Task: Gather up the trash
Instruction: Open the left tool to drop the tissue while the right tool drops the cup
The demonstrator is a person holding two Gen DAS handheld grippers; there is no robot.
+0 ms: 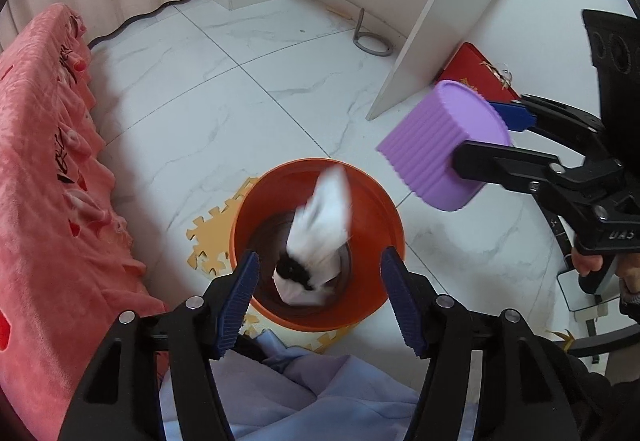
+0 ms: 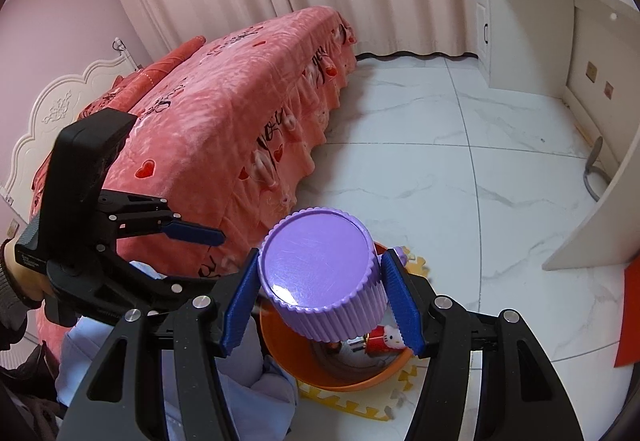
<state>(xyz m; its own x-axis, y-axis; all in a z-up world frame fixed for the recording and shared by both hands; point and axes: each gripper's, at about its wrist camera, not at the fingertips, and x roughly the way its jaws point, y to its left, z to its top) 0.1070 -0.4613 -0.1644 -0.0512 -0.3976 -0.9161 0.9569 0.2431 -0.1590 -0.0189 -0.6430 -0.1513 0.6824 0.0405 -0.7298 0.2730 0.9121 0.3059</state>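
Observation:
An orange bucket [image 1: 372, 209] stands on the floor on a yellow foam mat [image 1: 208, 237]. White crumpled paper trash [image 1: 324, 225], blurred, is at the bucket's mouth with a dark bit beside it. My left gripper [image 1: 320, 297] is open and empty just above the bucket's near rim. My right gripper [image 2: 320, 301] is shut on a purple ribbed bin [image 2: 320, 277], tipped upside down over the orange bucket [image 2: 348, 381]. The bin also shows in the left wrist view [image 1: 444, 145]. A red Hello Kitty item [image 2: 384, 339] lies in the bucket.
A bed with a pink cover [image 2: 208, 129] runs along the left. A white desk [image 1: 432, 25] stands at the back right, with a red bag [image 1: 476, 73] beside it. Light blue cloth [image 1: 304, 393] lies below my left gripper. The floor is white marble tile [image 1: 240, 81].

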